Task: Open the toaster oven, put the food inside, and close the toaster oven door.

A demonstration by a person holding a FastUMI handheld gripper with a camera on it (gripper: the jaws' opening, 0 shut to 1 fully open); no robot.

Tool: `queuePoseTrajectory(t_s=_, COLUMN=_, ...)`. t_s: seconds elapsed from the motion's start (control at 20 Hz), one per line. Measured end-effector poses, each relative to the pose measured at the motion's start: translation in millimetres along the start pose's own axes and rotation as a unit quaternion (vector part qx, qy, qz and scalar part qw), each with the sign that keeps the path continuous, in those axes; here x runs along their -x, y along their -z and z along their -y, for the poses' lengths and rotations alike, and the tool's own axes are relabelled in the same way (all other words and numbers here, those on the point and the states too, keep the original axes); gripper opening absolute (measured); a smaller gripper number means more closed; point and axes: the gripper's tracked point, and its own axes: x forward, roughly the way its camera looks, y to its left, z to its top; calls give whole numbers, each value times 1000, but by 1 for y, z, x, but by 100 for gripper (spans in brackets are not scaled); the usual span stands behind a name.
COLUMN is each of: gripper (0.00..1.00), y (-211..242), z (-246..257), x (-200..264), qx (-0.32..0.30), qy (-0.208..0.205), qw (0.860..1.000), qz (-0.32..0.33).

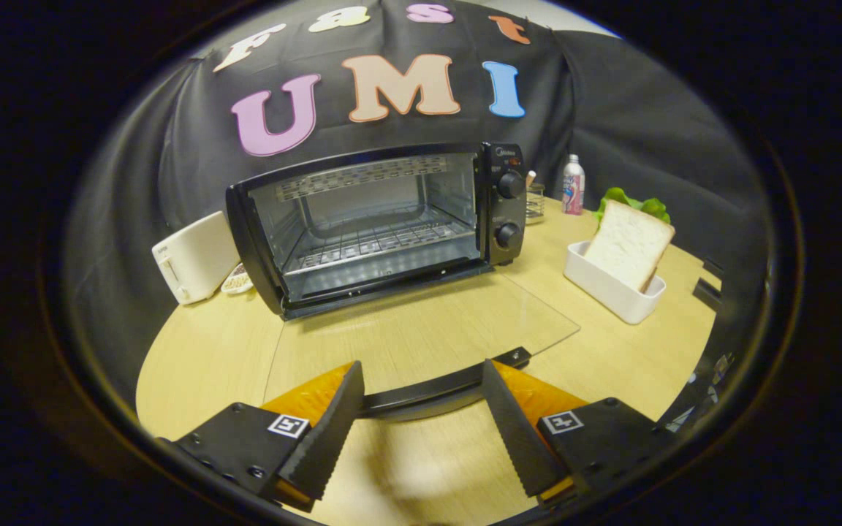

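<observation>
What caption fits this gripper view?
Toaster oven door folded down open, gripper fingers spread at its handle; bread slice waits in white tray.

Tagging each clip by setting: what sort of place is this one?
Likely a staged kitchen counter in a recording booth. An open oven sits on a wooden table with a toaster beside it and bread in a white tray. The open claw straddles the door handle.
</observation>
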Motion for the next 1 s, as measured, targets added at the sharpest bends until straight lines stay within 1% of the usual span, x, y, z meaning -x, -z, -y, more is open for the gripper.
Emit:
queuePoseTrajectory(t_s=0.1, gripper=99, y=-9, z=-1, x=3, qx=27, qy=3, qw=1000, qz=1)
queuePoseTrajectory(t_s=0.15, gripper=99, y=-19, z=0, x=6, qx=35, qy=3, qw=999, qz=12)
queuePoseTrajectory(t_s=0.25, gripper=99, y=-49, z=8, x=12, qx=36, qy=4, qw=998, qz=43)
queuePoseTrajectory(t_s=0.3, gripper=99, y=-62, z=21, x=14, qx=33, qy=11, qw=998, qz=60)
queuePoseTrajectory(t_s=0.45, gripper=99, y=-102, z=65, x=20, qx=9, qy=28, qw=995, qz=100)
queuePoseTrajectory(t_s=0.6, gripper=99, y=-126, z=123, x=23, qx=-5, qy=54, qw=990, qz=129)
queuePoseTrajectory(t_s=0.7, gripper=99, y=-135, z=161, x=23, qx=-16, qy=65, qw=988, qz=140)
queuePoseTrajectory(t_s=0.85, gripper=99, y=-142, z=220, x=20, qx=-14, qy=85, qw=985, qz=147)
queuePoseTrajectory(t_s=1.0, gripper=99, y=-149, z=259, x=7, qx=-12, qy=83, qw=985, qz=154)
